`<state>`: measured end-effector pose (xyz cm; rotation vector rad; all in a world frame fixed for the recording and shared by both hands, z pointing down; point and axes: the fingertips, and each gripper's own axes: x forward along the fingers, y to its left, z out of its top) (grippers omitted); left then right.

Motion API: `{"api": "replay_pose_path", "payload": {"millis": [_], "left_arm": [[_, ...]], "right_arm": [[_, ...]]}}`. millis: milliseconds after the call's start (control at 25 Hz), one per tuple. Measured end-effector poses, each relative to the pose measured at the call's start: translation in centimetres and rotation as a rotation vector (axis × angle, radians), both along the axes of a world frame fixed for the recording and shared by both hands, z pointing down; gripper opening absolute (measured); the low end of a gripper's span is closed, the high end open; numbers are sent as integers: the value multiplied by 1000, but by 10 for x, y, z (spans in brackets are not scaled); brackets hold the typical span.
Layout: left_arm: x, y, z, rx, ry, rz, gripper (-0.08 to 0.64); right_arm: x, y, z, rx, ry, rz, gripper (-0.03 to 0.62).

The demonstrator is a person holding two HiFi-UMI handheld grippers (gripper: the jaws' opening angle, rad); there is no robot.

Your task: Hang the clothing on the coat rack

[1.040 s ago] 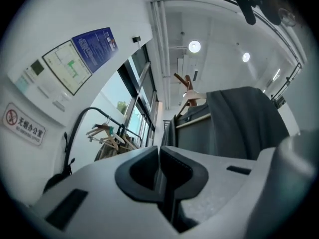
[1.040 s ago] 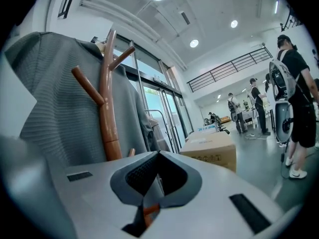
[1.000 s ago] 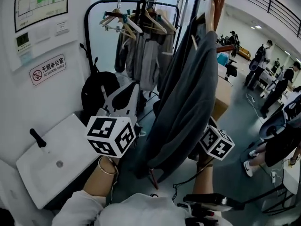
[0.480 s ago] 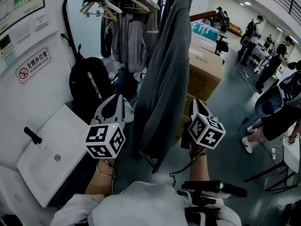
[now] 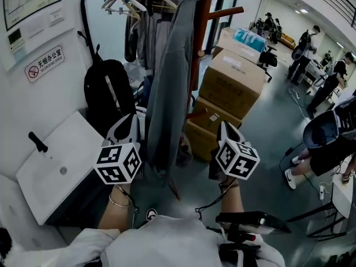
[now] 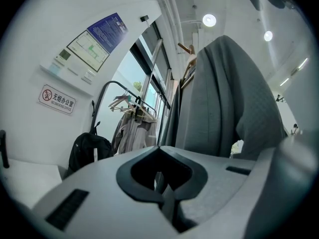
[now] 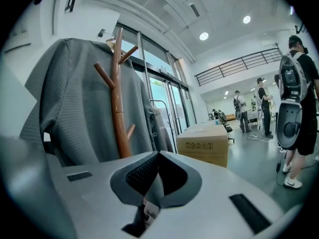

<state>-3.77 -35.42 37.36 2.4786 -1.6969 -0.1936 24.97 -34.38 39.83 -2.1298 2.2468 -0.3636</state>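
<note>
grey garment (image 5: 167, 77): hung on the wooden coat rack (image 7: 119, 108), dropping down between the two claws | left claw (image 6: 158, 148): jaws closed together, gripping nothing, just beside the garment | right claw (image 7: 159, 154): jaws closed together, gripping nothing, apart from the garment

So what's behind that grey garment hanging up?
The brown wooden coat rack pole, with stacked cardboard boxes beyond it. The garment hides the peg it hangs from and the pole's foot.
</note>
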Motion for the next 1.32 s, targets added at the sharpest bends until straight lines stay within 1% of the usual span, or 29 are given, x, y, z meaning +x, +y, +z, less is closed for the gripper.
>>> {"api": "replay_pose_path", "payload": {"millis": [120, 240, 440, 640, 920, 1160, 1320], "left_arm": [[0, 8, 4, -13, -3, -26, 8], [5, 16, 4, -17, -16, -31, 8], [13, 27, 6, -23, -21, -43, 8], [14, 34, 8, -28, -18, -57, 8], [13, 38, 11, -37, -24, -67, 8], [12, 38, 9, -31, -55, -72, 8], [11, 38, 10, -31, -57, -75, 8]], "right_arm": [[-1, 6, 3, -1, 1, -30, 23], [0, 11, 3, 10, 10, -48, 23], [-3, 16, 5, -5, 89, -86, 21], [-10, 16, 7, -9, 93, -125, 21], [-11, 16, 3, 2, 92, -131, 21], [-11, 17, 2, 10, 97, -120, 21], [-13, 15, 2, 11, 95, -126, 21]]}}
